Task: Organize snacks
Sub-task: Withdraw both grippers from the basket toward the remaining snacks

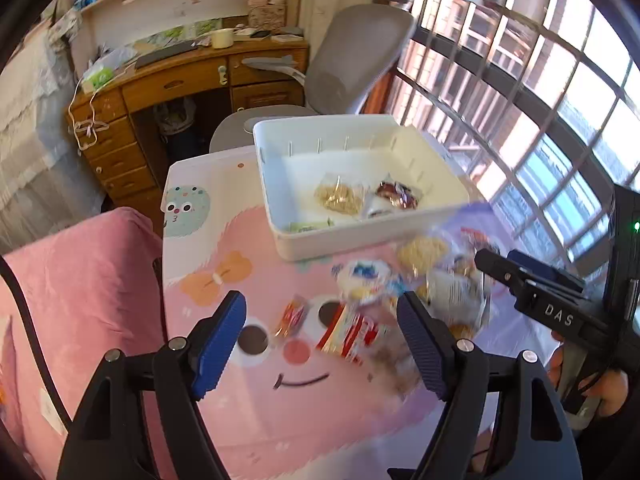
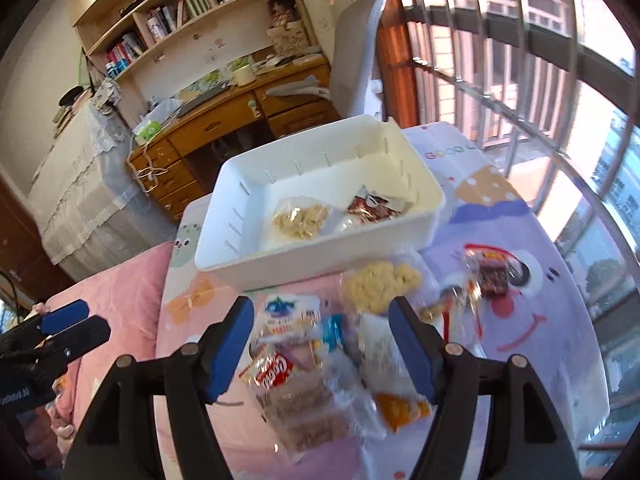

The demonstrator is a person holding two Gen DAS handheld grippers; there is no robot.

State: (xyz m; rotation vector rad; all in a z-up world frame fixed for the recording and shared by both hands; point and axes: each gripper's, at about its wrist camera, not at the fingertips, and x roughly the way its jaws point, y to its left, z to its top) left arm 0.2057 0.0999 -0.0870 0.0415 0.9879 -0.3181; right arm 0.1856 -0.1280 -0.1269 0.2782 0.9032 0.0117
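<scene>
A white bin (image 1: 376, 236) (image 2: 430, 216) stands on the cartoon-printed tablecloth (image 1: 256, 384) (image 2: 560, 344). It holds a clear bag of pale puffs (image 1: 338, 198) (image 2: 302, 218) and a dark red packet (image 1: 398, 194) (image 2: 374, 206). In front of it lies a blurred heap of snack packets (image 1: 372, 304) (image 2: 320, 356), among them a blue-and-white pack (image 2: 294, 312), a red-and-white packet (image 2: 274, 368) and a bag of puffs (image 2: 380, 284). My left gripper (image 1: 322, 340) hovers open above the heap's left side, nothing between its fingers. My right gripper (image 2: 320, 344) is open over the heap, holding nothing.
A pink blanket (image 1: 84, 284) lies left of the table. Behind it are a wooden desk (image 1: 160, 88) with shelves and a grey office chair (image 1: 352, 64). Barred windows (image 1: 540, 92) run along the right. A dark packet (image 2: 494, 272) lies apart on the cloth's purple face.
</scene>
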